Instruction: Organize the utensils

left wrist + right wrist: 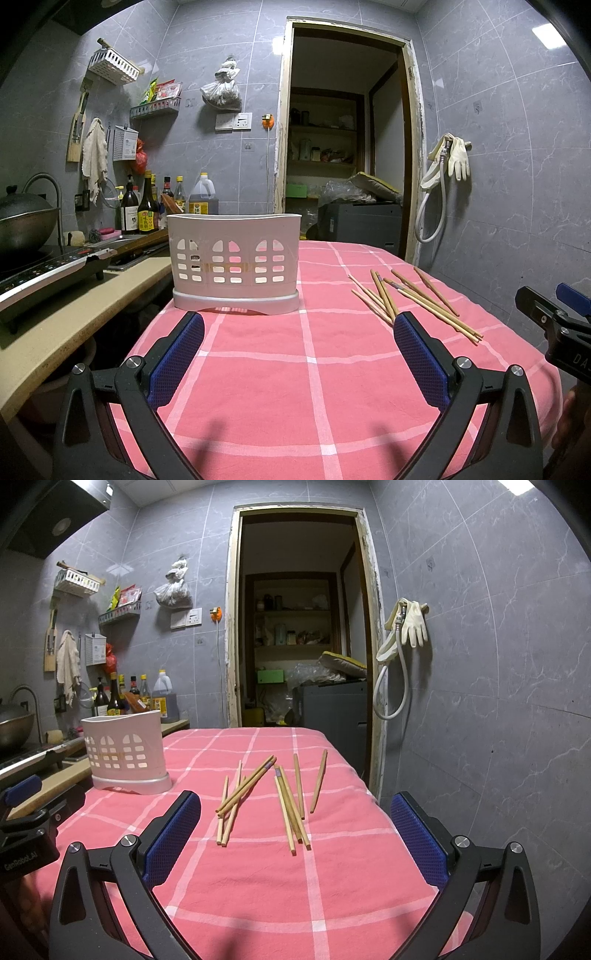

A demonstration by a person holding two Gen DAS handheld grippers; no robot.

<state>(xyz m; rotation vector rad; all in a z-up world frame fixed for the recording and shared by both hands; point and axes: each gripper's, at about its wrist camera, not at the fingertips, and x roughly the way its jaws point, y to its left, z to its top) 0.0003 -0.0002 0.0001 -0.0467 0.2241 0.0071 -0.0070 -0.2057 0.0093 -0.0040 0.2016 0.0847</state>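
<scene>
Several wooden chopsticks lie loose on the pink checked tablecloth, ahead of my right gripper, which is open and empty above the near part of the table. A white perforated utensil holder stands upright at the table's far left; it also shows in the right wrist view. My left gripper is open and empty, a short way in front of the holder. The chopsticks lie to its right. The right gripper's body shows at the left wrist view's right edge.
A beige counter with an induction cooker, a wok and sauce bottles runs along the left. An open doorway lies behind the table. A hose and gloves hang on the right wall.
</scene>
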